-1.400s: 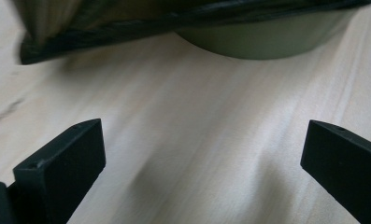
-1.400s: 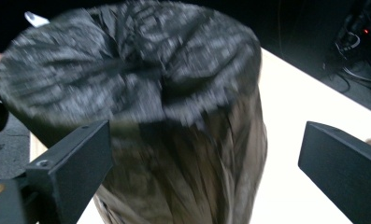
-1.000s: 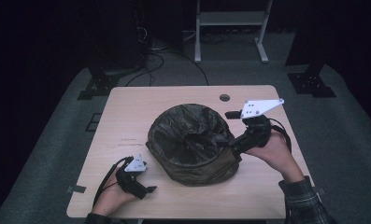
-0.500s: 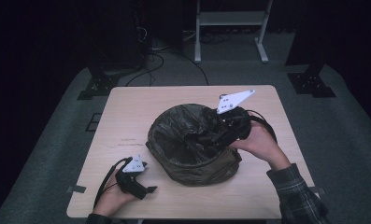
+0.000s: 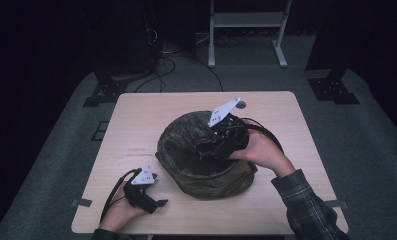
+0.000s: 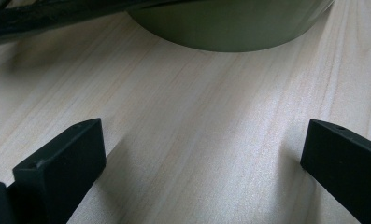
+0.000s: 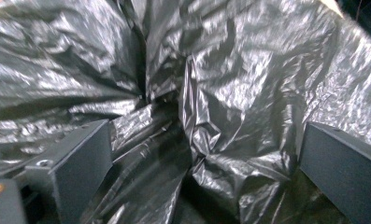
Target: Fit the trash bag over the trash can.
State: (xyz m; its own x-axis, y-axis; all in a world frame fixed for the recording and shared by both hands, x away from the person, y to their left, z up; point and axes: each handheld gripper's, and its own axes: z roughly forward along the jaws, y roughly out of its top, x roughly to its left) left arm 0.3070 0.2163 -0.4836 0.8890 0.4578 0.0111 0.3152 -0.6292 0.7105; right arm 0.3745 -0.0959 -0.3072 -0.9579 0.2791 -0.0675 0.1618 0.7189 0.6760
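Right tongs [image 5: 206,150] dip open-jawed into bin liner [image 7: 211,93].

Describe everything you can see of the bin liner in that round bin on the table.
The bin liner is thin, shiny dark plastic, heavily crinkled. It lines the inside of a low, round olive-green bin standing upright on the wooden table, and its edge drapes over the rim. Inside, the folds gather toward a deep crease near the middle. The right gripper reaches into the bin with open jaws on either side of a bunched fold, not yet closed on it. The left gripper rests apart on the table.
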